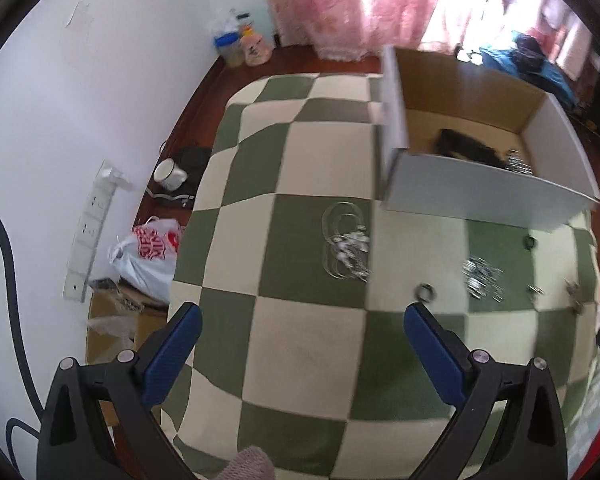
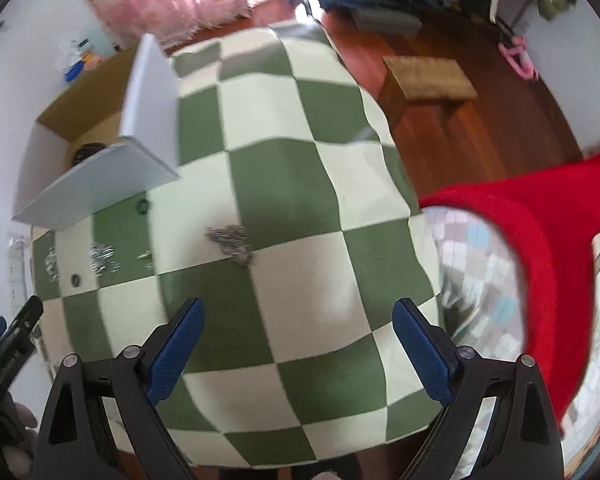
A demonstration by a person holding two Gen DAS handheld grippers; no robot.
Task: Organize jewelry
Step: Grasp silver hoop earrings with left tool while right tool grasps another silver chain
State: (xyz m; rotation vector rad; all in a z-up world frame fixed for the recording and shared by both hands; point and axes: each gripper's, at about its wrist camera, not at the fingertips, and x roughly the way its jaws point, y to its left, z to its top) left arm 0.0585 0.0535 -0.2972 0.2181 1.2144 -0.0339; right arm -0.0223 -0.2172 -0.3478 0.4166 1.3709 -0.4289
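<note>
Left gripper (image 1: 302,322) spread wide, holding nothing, above the checkered cloth (image 1: 300,352) on the bench. Ahead of it, well apart: a bunch of silver hoops (image 1: 346,246); a small ring (image 1: 426,293) just beyond the right fingertip; a glittering chain pile (image 1: 482,276) further right. Open cardboard box (image 1: 488,196) behind these, dark item and silver pieces inside. Right gripper (image 2: 298,320) likewise wide and empty, a silver jewelry cluster (image 2: 232,244) ahead of it, untouched.

Bare checkered cloth (image 1: 300,344) ahead of both grippers, passable. Open-topped box (image 1: 488,196) walls block far side; jewelry piles (image 1: 348,248) scattered before it.
</note>
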